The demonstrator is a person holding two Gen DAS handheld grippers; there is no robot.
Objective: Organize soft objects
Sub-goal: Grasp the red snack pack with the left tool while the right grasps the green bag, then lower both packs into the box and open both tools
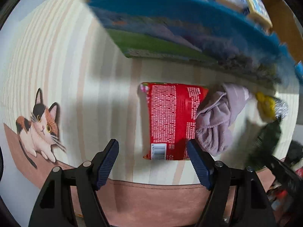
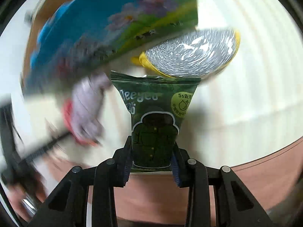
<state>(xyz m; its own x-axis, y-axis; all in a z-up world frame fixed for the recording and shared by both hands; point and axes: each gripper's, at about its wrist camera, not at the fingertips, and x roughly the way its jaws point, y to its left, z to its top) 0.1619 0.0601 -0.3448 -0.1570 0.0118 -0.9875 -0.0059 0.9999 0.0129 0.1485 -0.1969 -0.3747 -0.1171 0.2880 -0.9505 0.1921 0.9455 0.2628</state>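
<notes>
My right gripper [image 2: 151, 162] is shut on a dark green wipes packet [image 2: 155, 117] and holds it above the mat; the packet also shows, blurred, in the left wrist view [image 1: 265, 141]. My left gripper [image 1: 153, 160] is open and empty, just short of a red packet [image 1: 170, 121] lying flat on the striped mat [image 1: 66, 66]. A crumpled lilac cloth [image 1: 215, 121] lies against the red packet's right side, also in the right wrist view [image 2: 89, 106]. A steel scourer on a yellow pad [image 2: 191, 53] lies beyond the green packet, also in the left wrist view [image 1: 272, 106].
A blue fabric box with a flower and meadow print [image 1: 161, 30] stands at the back of the mat, also in the right wrist view [image 2: 113, 26]. Small blue and cream boxes [image 1: 244, 0] sit behind it. A cat picture [image 1: 39, 124] is printed at the mat's left.
</notes>
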